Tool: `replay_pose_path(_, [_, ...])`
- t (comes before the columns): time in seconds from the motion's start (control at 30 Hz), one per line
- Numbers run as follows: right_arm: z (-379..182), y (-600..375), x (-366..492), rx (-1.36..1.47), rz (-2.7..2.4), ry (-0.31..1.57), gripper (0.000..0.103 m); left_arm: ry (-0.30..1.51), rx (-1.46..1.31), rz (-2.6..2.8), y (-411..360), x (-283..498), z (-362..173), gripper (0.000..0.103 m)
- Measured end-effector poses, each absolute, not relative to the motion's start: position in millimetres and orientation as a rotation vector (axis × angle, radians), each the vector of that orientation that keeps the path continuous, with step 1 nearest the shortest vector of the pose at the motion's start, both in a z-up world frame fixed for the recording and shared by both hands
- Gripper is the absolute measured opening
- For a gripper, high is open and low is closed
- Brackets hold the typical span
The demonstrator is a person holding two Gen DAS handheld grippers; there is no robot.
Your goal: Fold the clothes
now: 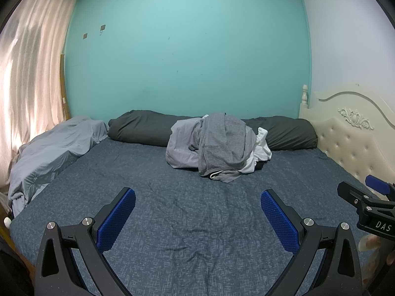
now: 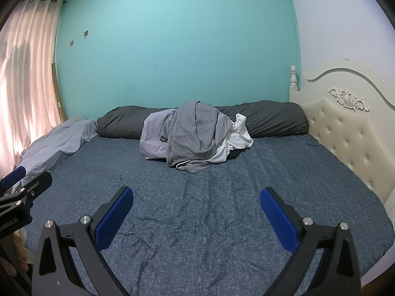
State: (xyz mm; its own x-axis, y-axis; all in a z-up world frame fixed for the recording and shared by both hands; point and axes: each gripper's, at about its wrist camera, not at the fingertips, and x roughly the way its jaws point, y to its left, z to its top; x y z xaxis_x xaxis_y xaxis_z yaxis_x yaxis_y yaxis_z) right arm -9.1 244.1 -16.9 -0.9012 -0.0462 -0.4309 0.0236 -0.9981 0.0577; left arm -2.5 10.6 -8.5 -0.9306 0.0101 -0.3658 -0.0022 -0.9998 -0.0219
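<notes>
The left hand-held gripper (image 1: 197,212) is spread wide over the bed (image 1: 187,222) with nothing between its blue pads (image 1: 116,222). The right hand-held gripper (image 2: 196,209) is equally wide apart and empty, just beside the left one. Well ahead of both, near the far edge of the bed, lies the clothes pile (image 1: 217,148): a grey garment (image 2: 192,135) draped on top, a pale lilac one (image 2: 153,140) at its left, a white one (image 2: 237,138) at its right. Behind the pile lies a dark bolster (image 1: 143,128); a grey duvet (image 1: 54,145) is bunched far left of the grippers.
</notes>
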Motion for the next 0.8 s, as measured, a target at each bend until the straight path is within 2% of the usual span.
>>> replay_pose_path(0.8, [-16.0, 243.3, -11.0, 0.69, -3.028, -0.081, 0.103, -0.035, -0.59, 3.079, 13.5, 0.8, -6.1, 0.103])
